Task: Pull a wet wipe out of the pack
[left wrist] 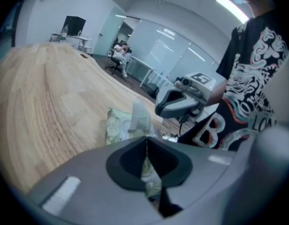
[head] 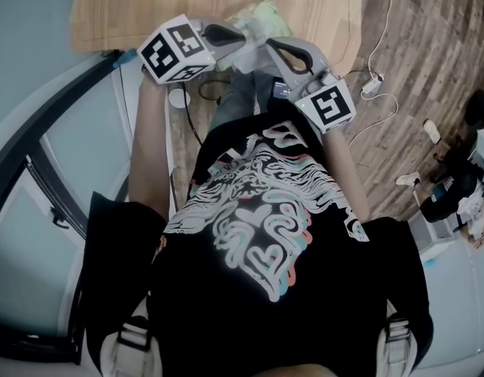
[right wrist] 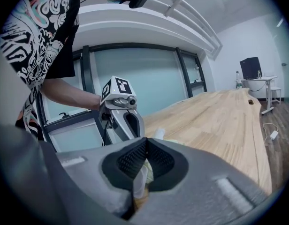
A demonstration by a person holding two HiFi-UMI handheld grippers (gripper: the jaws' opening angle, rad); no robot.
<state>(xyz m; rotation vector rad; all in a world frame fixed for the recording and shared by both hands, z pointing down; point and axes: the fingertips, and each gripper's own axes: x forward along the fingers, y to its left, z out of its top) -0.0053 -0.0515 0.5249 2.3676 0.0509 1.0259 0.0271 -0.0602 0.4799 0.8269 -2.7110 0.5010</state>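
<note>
A pale green wet wipe pack (left wrist: 117, 125) lies on the wooden table near its front edge, also seen as the pack (head: 264, 12) in the head view. A white wipe (left wrist: 139, 112) stands up out of it. My left gripper (left wrist: 147, 143) has its jaws together at the foot of that wipe, whose lower end runs into the seam between the pads. My right gripper (right wrist: 145, 146) faces it from the other side, shut with a strip of the pack's translucent film (right wrist: 139, 175) between its pads. In the head view the left gripper (head: 240, 36) and right gripper (head: 271, 47) meet at the pack.
The wooden table (head: 148, 6) stretches away behind the pack. A cable and a white power strip (head: 371, 85) lie on the plank floor to the right. Glass partitions and a dark frame (head: 45, 155) stand to the left. Distant desks and a seated person (left wrist: 119, 55) show in the left gripper view.
</note>
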